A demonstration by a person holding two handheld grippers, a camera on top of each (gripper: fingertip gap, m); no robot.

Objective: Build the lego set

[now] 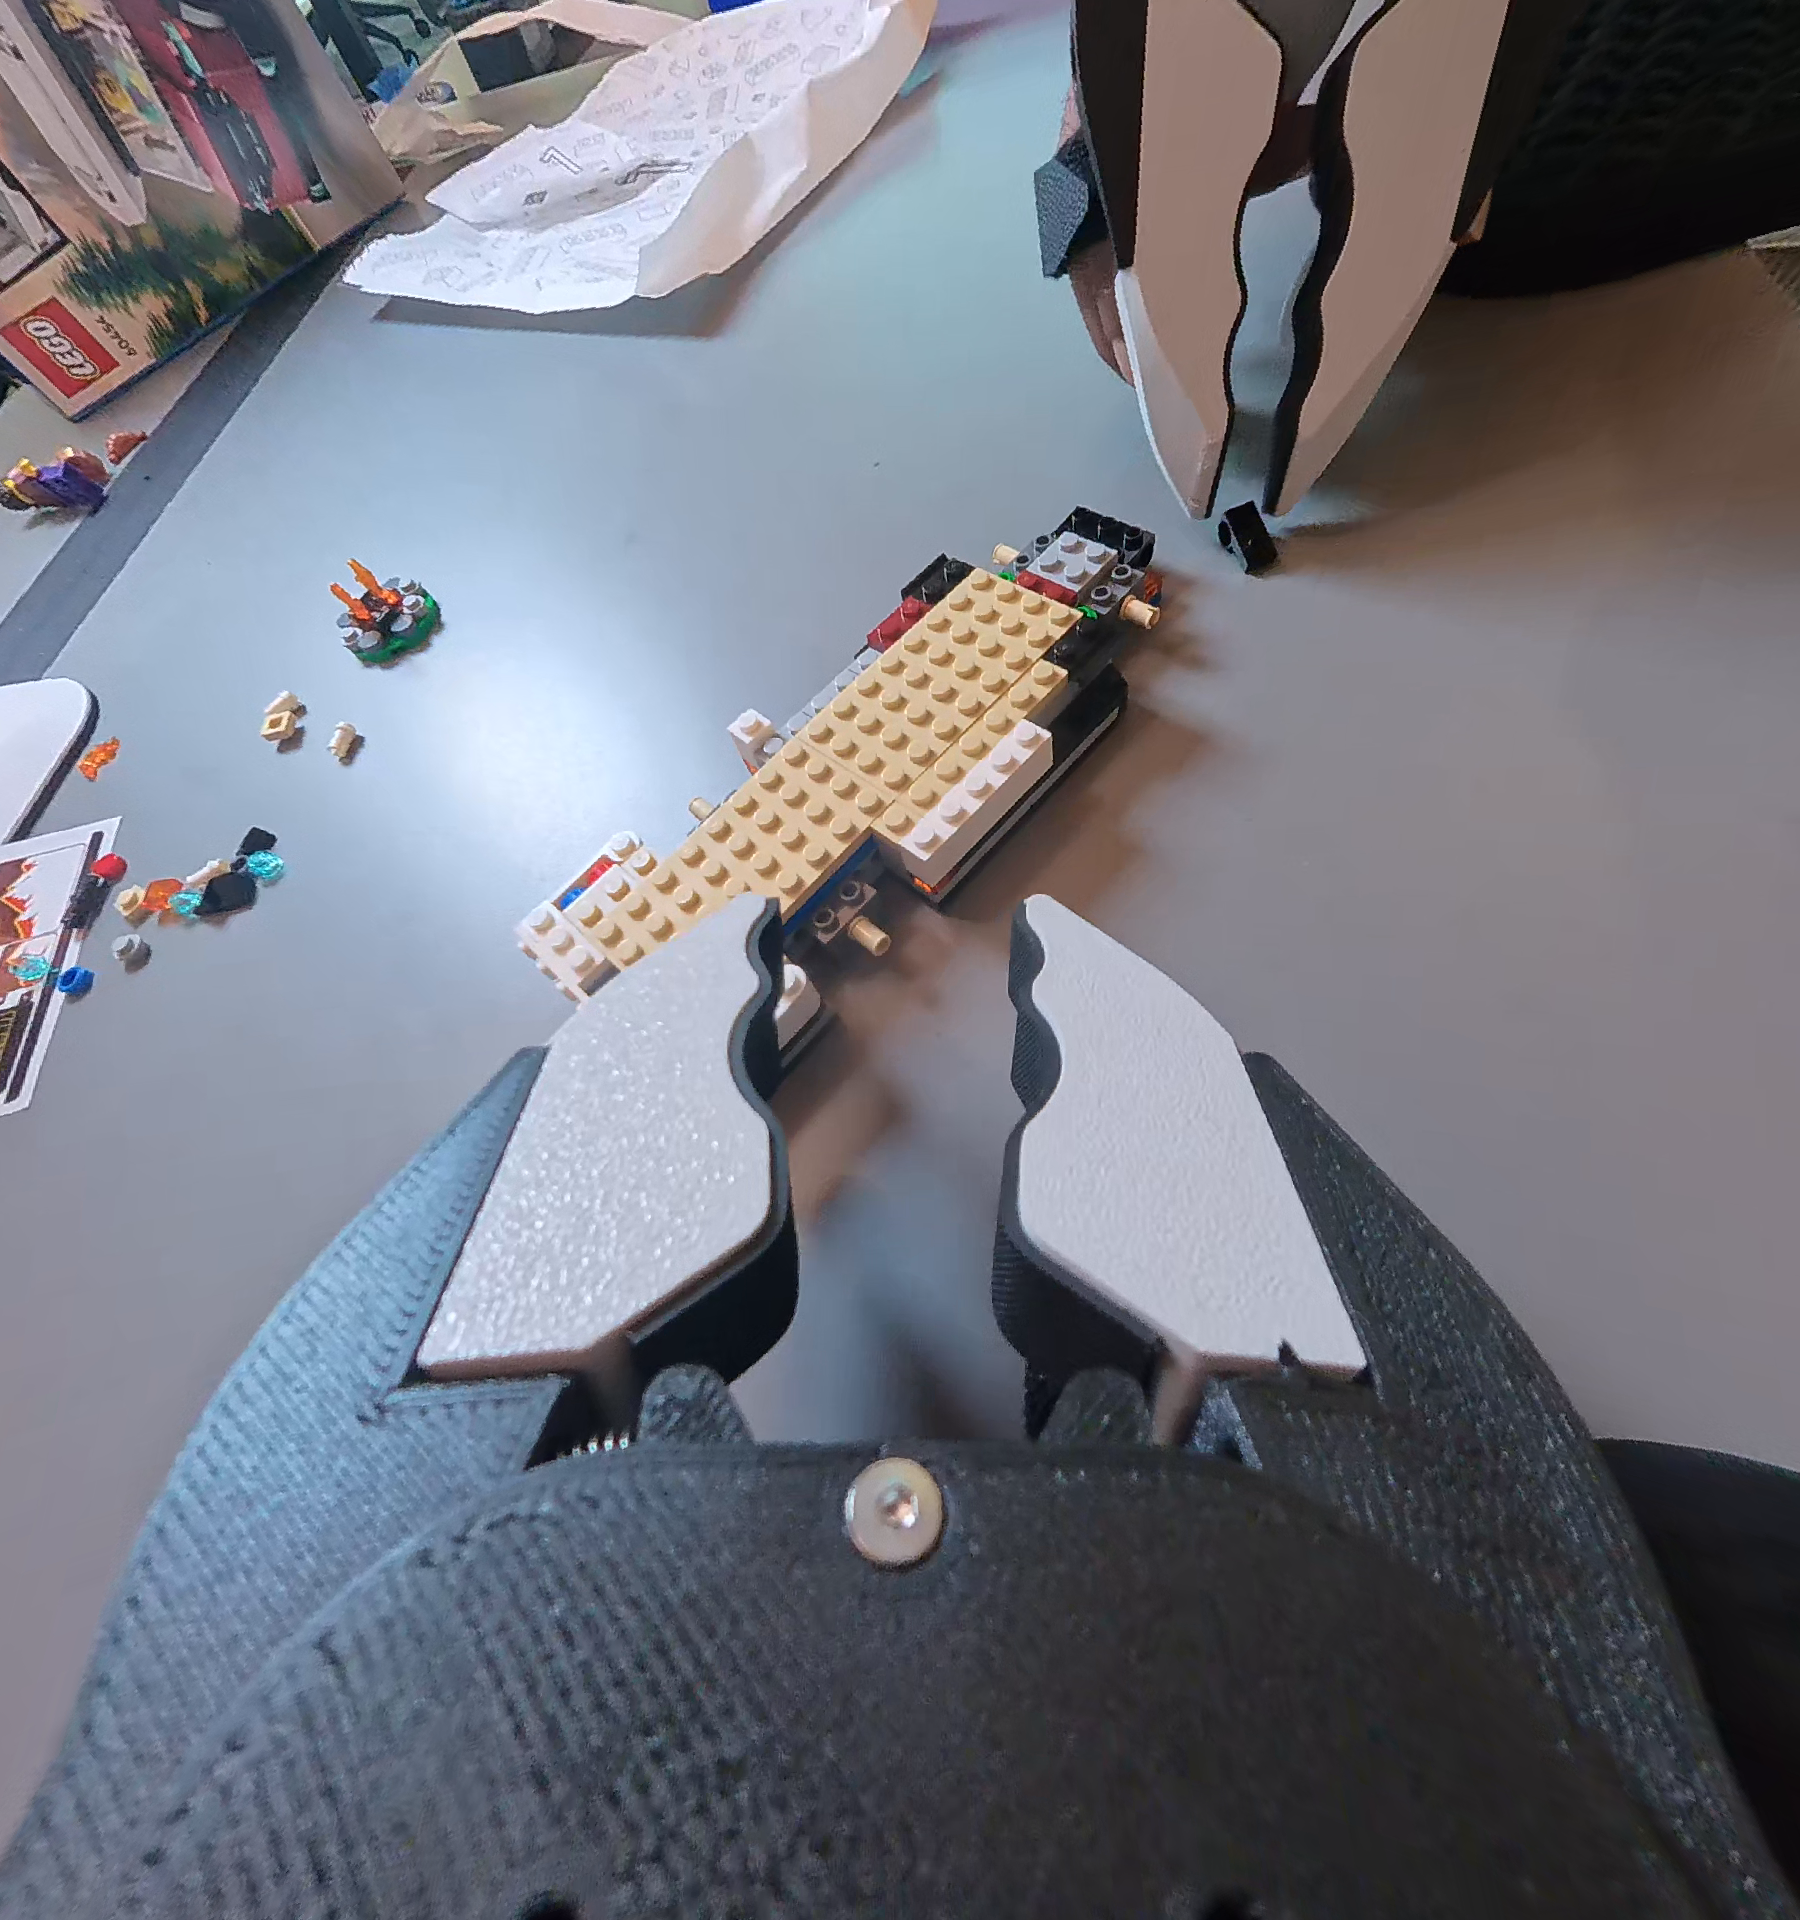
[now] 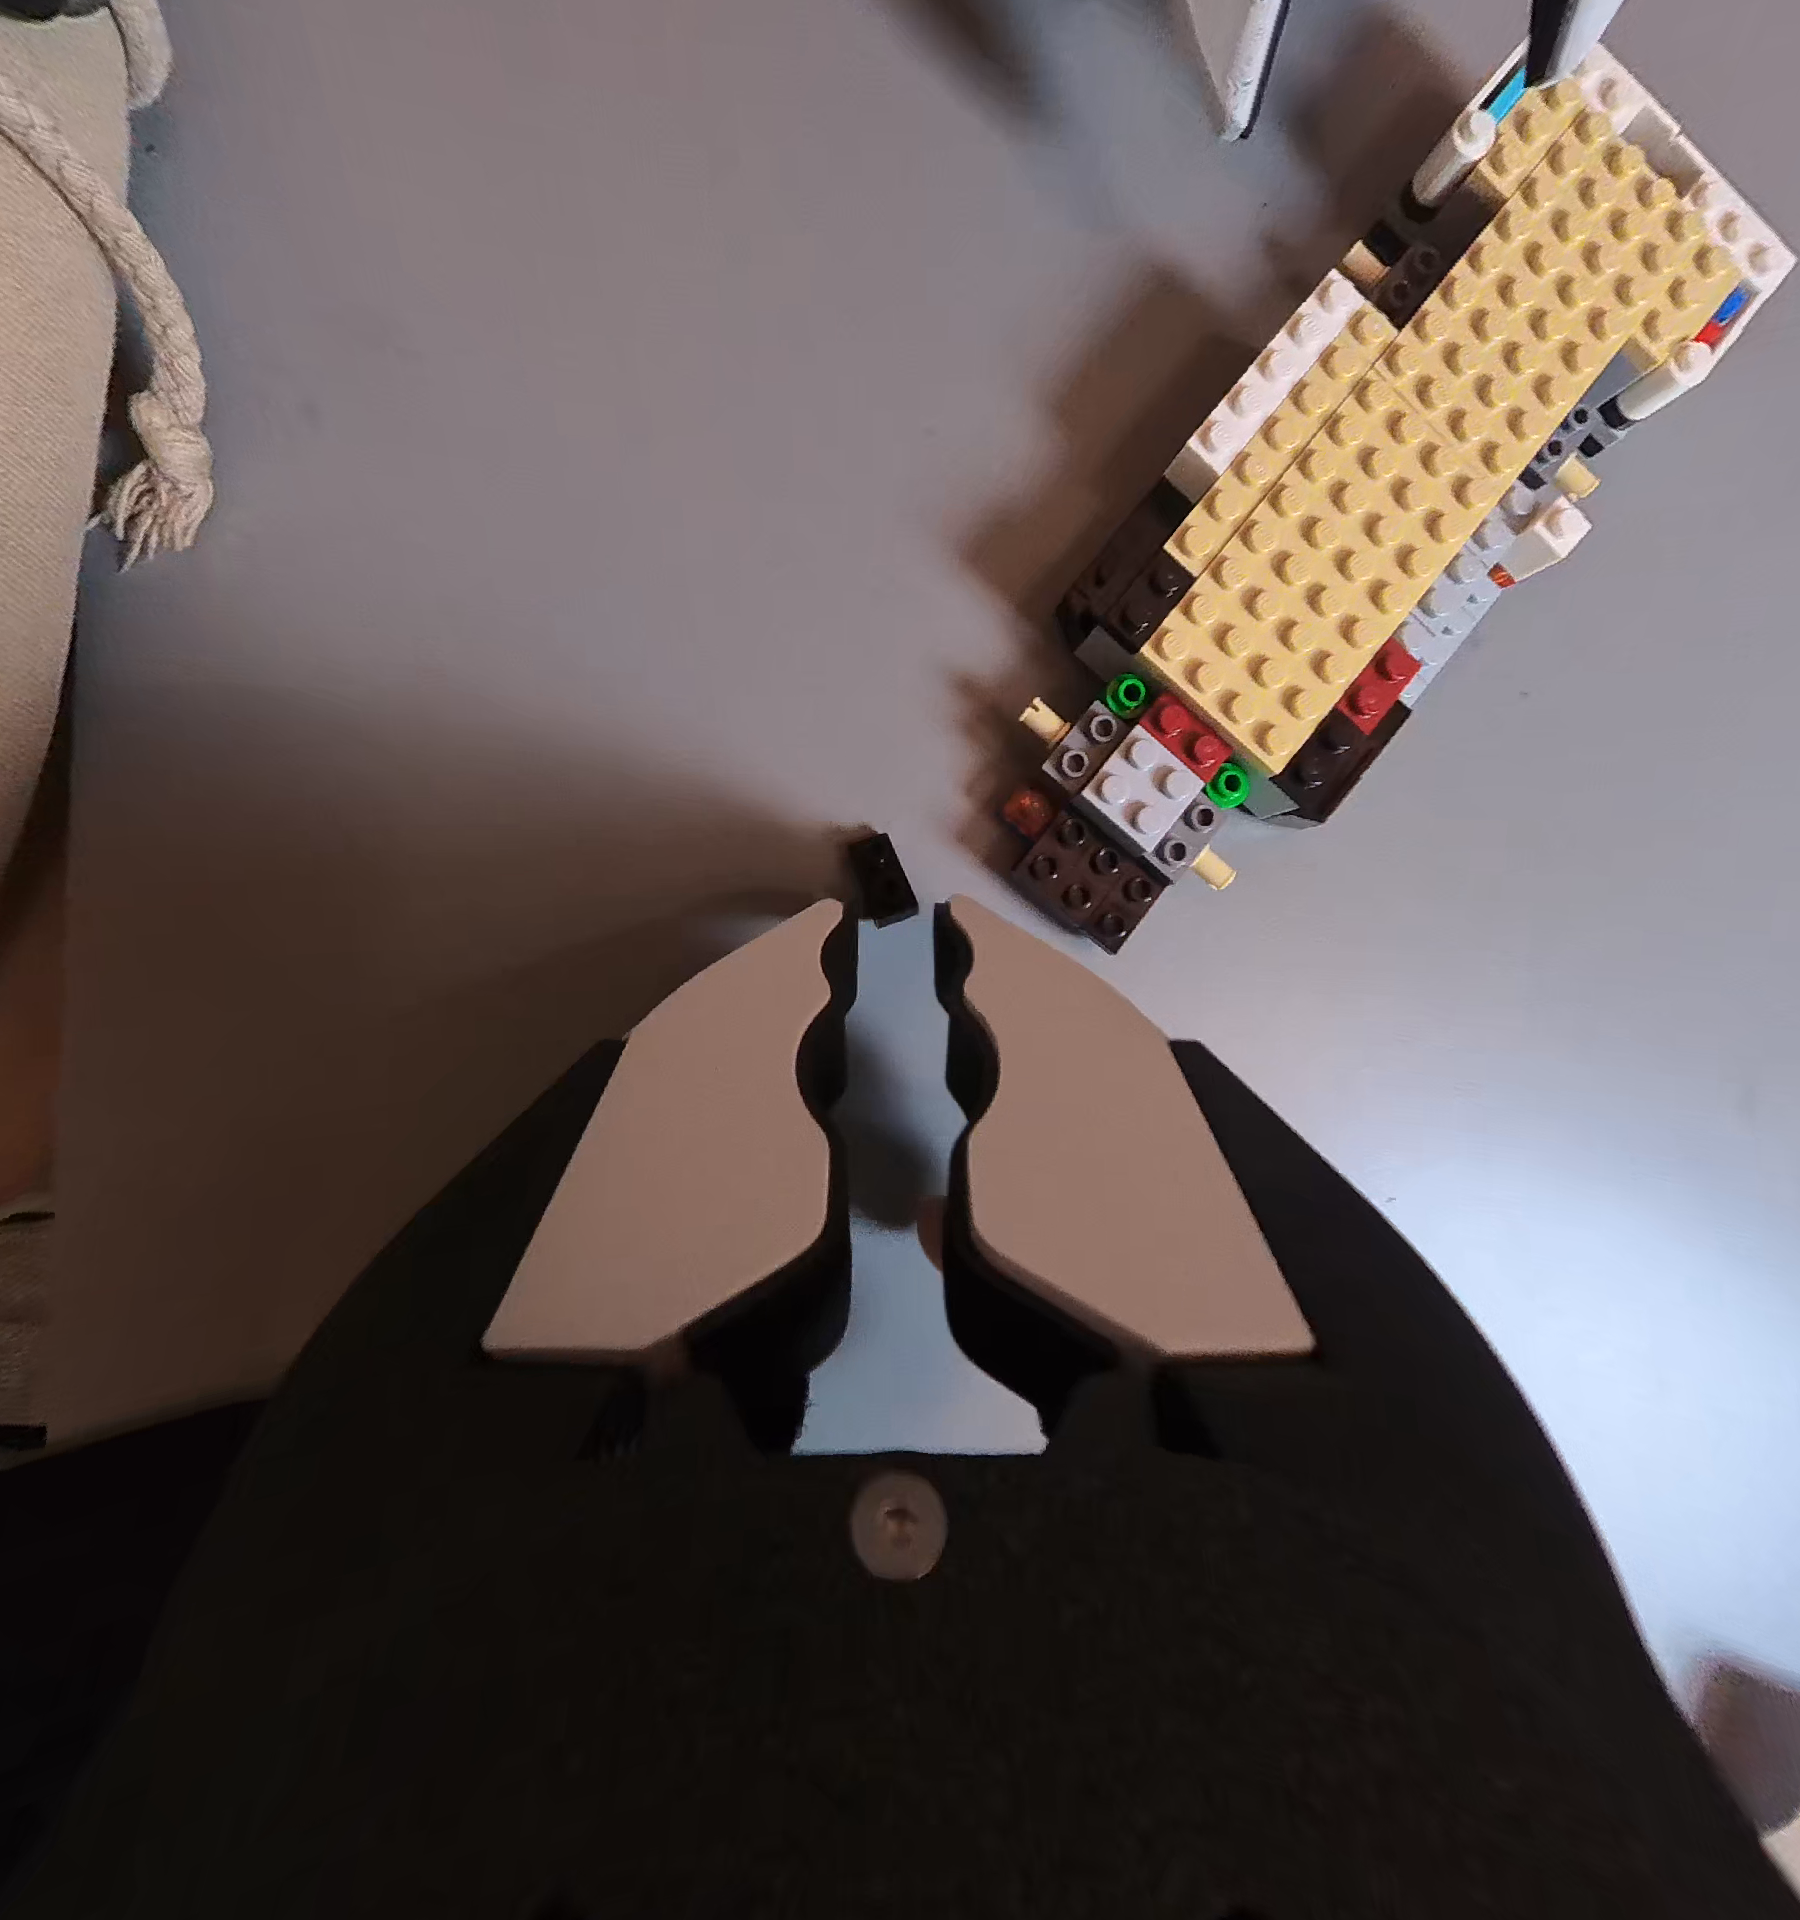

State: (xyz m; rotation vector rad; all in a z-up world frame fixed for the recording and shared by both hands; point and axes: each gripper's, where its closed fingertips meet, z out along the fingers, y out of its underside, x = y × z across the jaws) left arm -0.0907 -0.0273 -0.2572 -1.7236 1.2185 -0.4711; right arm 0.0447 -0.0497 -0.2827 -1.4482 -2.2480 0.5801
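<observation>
So the right gripper (image 2: pixel 896 914) sat with its jaws slightly parted, tips down at the grey table (image 2: pixel 563 416), and a tiny black brick (image 2: pixel 883 881) lay just ahead of them. It looked like the left fingertip (image 2: pixel 836 920) was beside or maybe brushing the piece, but there was a clear gap on the other side, so nothing was actually pinched.

The left gripper (image 1: pixel 891 935) stood wide open at the near end of the long brick model (image 1: pixel 875 748), which had a tan studded deck, white bricks along the edge and black underneath. One finger (image 1: pixel 667 1039) overlapped the model's near corner, while the other hung over bare table, well clear. Nothing was gripped there either.

Handling-wise, my guess was that the little black brick was super light, hard and slick, the kind of thing that skitters or flips if you nudge it. I would have taken it across its two flat long sides, low down. The model looked rigid but snap-together, so squeezing across the solid white and black side walls seemed safer than grabbing the tan axle pins (image 1: pixel 870 940) sticking out.

Off toward the table's left edge were loose small parts (image 1: pixel 189 883), a sticker sheet (image 1: pixel 13 966) and a little campfire build (image 1: pixel 389 613), with the set box (image 1: pixel 127 166) and a crumpled paper bag (image 1: pixel 667 156) along the far edge.
</observation>
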